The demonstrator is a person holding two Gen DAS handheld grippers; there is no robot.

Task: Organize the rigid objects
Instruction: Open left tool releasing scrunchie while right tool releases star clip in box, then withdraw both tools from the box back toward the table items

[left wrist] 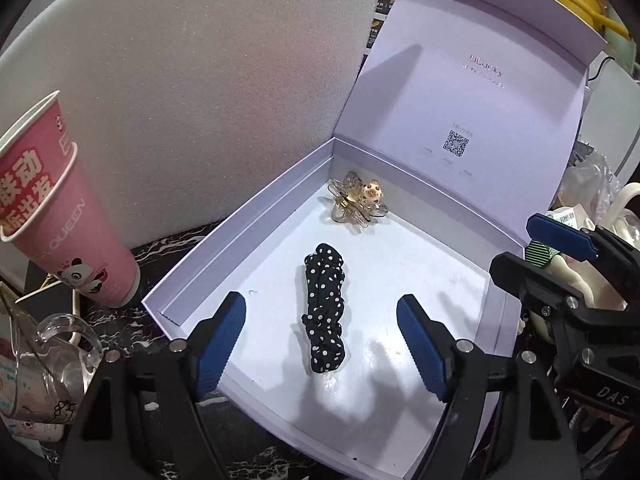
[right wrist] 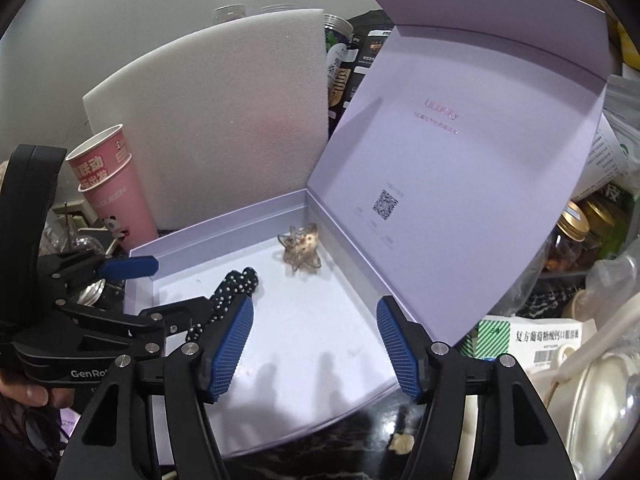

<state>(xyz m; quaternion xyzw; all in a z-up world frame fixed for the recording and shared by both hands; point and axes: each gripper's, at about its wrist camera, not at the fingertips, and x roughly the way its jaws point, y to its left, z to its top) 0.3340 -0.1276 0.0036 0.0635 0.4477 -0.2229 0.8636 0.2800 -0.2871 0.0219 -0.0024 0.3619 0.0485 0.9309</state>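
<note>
- The open lavender cardboard gift box (left wrist: 248, 216) sits on a dark marbled counter, its lid (left wrist: 472, 92) standing up at the far right side. Two things lie on its white floor.
- The black fabric scrunchie with white polka dots (left wrist: 324, 312) lies stretched out near the middle of the floor, running from near to far. In the left wrist view it sits between the two blue pads of the left gripper (left wrist: 322, 344), which touch nothing; the jaws stand spread and released.
- The translucent amber flower-shaped plastic claw clip with a small cream charm on top (left wrist: 356, 202) rests toward the far corner, close to the lid hinge and well apart from the scrunchie.
- The right gripper (right wrist: 316, 344) hovers over the near right part of the box, its jaws apart and empty, with only bare box floor between them.
- Handling, as a judgement: the scrunchie looks light, soft and squashy, so it would bunch and sag under the pads; a pinch across its middle would hold it best, and it should not slip on the ribbed pads.
- The claw clip looks light but stiff and probably brittle, with thin looping petals that could snap or skate under pressure. The sturdier central hinge under the charm seems the safer place to grip, with a gentle squeeze.
- A pink paper cup printed with pandas (left wrist: 60, 208) stands left of the box, outside it, in front of a white foam board (left wrist: 200, 80).
</note>
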